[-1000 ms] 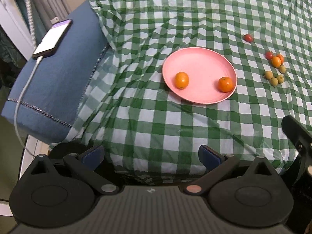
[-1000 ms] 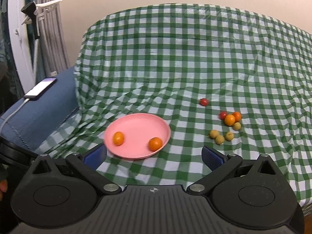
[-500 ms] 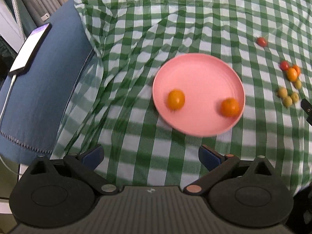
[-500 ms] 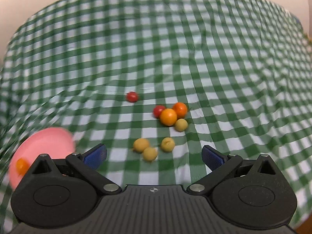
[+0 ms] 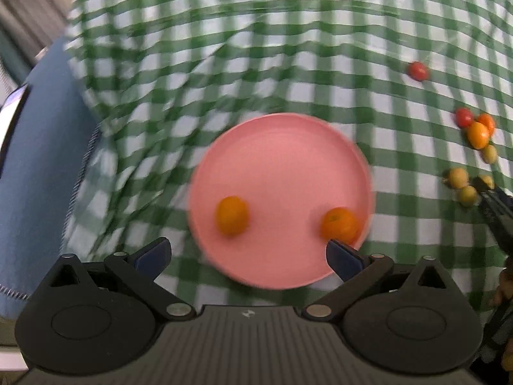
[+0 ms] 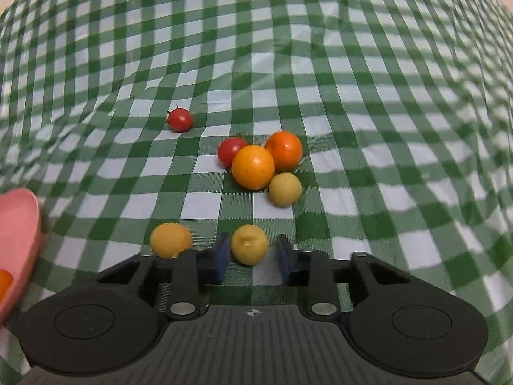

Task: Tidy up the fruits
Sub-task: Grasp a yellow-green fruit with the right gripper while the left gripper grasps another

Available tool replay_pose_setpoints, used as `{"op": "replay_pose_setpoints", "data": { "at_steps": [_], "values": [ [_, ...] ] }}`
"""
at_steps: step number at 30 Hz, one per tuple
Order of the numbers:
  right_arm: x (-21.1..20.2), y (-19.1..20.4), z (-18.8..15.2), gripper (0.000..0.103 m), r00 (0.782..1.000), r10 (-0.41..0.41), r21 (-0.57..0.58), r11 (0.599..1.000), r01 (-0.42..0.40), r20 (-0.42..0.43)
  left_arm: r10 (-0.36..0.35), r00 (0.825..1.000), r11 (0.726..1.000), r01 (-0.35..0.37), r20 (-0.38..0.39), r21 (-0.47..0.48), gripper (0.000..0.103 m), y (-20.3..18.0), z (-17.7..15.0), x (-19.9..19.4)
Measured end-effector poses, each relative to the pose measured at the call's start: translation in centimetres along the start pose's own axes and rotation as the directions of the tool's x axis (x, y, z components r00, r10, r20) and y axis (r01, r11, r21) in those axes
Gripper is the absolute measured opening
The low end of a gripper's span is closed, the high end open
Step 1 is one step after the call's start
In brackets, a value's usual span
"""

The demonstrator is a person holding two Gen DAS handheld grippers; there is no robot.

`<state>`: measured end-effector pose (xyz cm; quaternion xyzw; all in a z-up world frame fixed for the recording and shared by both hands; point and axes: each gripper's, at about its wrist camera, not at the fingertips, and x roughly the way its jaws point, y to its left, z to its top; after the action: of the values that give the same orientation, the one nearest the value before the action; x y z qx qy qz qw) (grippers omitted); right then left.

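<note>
A pink plate (image 5: pixel 279 160) on the green checked cloth holds two small oranges (image 5: pixel 232 215) (image 5: pixel 340 226). My left gripper (image 5: pixel 248 252) hovers open over the plate's near edge, nothing between its fingers. To the right of the plate lies a loose cluster: two red tomatoes (image 6: pixel 179 119) (image 6: pixel 231 151), two oranges (image 6: pixel 253 166) (image 6: pixel 284 150) and several yellow fruits (image 6: pixel 284 189) (image 6: pixel 171 240). My right gripper (image 6: pixel 251 250) is down on the cloth. Its jaws are closing on one yellow fruit (image 6: pixel 250 242), with a blue pad at each side of it.
A blue cushion (image 5: pixel 38 176) with a phone (image 5: pixel 9 109) on it lies left of the cloth. The plate's rim (image 6: pixel 19 224) shows at the left edge of the right wrist view. The cloth (image 6: pixel 320 64) is wrinkled behind the fruits.
My left gripper has come in over the plate. My right gripper has swung right and dropped to the loose fruits, and its wide-open jaws have closed around a yellow fruit.
</note>
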<state>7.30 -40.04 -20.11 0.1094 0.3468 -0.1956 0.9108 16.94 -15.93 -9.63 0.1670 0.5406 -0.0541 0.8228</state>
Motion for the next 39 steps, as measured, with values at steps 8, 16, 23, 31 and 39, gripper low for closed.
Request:
{"op": "replay_pose_setpoints", "data": {
  "at_steps": [8, 16, 23, 31, 39],
  "values": [
    [0.1, -4.0, 0.2, 0.026, 0.975, -0.221, 0.098, 0.970, 0.222, -0.024, -0.205, 0.979, 0.969, 0.199, 0.024, 0.143, 0.103, -9.4, 4.3, 2.2],
    [0.7, -5.0, 0.3, 0.026, 0.975, -0.220, 0.143, 0.964, 0.222, -0.030, -0.325, 0.939, 0.916, 0.342, -0.115, 0.210, 0.103, -17.8, 7.4, 7.2],
    [-0.2, -5.0, 0.3, 0.026, 0.976, -0.218, 0.145, 0.965, 0.219, -0.024, -0.281, 0.947, 0.929, 0.309, -0.156, 0.203, 0.103, -17.9, 7.8, 10.4],
    [0.0, -4.9, 0.4, 0.026, 0.975, -0.222, 0.121, 0.967, 0.222, -0.016, -0.251, 0.953, 0.938, 0.282, -0.167, 0.202, 0.100, -17.6, 7.8, 10.5],
    [-0.2, -5.1, 0.6, 0.026, 0.978, -0.208, 0.124, 0.971, 0.206, 0.000, -0.293, 0.950, 0.931, 0.309, -0.106, 0.197, 0.030, -16.8, 8.1, 8.7]
  ]
}}
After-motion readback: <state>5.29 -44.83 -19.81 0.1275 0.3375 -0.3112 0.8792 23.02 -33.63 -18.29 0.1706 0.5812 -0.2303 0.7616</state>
